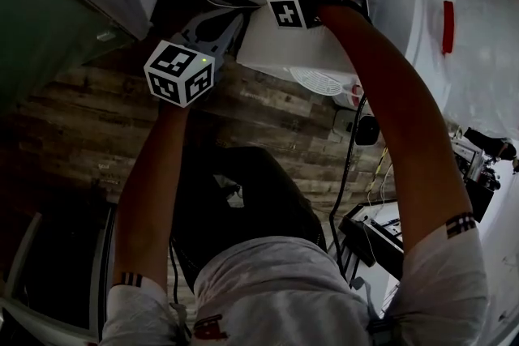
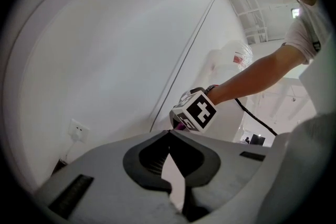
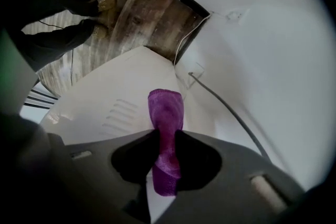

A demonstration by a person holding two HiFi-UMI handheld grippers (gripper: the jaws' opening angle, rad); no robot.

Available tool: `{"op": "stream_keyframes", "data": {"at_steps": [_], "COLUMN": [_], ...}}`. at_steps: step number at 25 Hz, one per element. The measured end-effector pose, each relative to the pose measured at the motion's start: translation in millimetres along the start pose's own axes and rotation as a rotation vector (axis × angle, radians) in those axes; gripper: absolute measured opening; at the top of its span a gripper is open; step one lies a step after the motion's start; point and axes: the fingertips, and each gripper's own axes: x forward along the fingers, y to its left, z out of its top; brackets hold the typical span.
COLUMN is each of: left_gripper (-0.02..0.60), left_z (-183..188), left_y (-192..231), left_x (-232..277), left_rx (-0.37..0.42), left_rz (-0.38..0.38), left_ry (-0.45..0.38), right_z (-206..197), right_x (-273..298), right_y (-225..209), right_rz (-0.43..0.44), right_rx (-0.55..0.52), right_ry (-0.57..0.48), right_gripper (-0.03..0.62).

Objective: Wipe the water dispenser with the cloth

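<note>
The white water dispenser (image 1: 324, 44) stands against the wall, seen from above in the head view. My right gripper (image 3: 166, 134) is shut on a purple cloth (image 3: 167, 113), whose free end lies against the dispenser's white vented panel (image 3: 118, 113). Its marker cube (image 1: 292, 2) sits over the dispenser's back left corner. My left gripper (image 1: 235, 19) hangs just left of the dispenser, near the wall. In the left gripper view its jaws (image 2: 169, 134) meet at the tips with nothing between them, and the right cube (image 2: 195, 110) shows beyond with a bit of cloth (image 2: 178, 124).
A black cable (image 3: 231, 115) runs down the white wall behind the dispenser. A wall socket (image 2: 77, 130) sits low on the wall. Wood-plank floor (image 1: 97, 117) lies to the left. Another cable (image 1: 349, 166) and equipment (image 1: 478, 162) crowd the right.
</note>
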Motion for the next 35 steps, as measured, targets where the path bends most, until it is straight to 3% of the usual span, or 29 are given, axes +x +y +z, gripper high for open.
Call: {"op": "stream_keyframes", "data": {"at_steps": [7,18,27,35], "left_gripper": [-0.002,-0.002,-0.002,-0.002], "left_z": [-19,-53,-64,-64], "left_y": [5,31,43,44], "left_x": [17,16,16,10], "left_rx": [0.003,-0.013,-0.022,-0.033], "left_rz": [-0.039,-0.047,-0.045,-0.030], "left_ry": [-0.008,-0.023,-0.020,-0.002], "right_z": [7,36,39,54], "right_x": [34,88,97,68], "right_y": [-26,-39,-22,28], "right_rz": [-0.071,-0.099,-0.043,0.057], "right_rx": [-0.037,-0.094,-0.103,-0.180], "right_ry": [0.076,0.132,0.149,0.129], "right_gripper": [0.091,0.091,0.091,0.091]}}
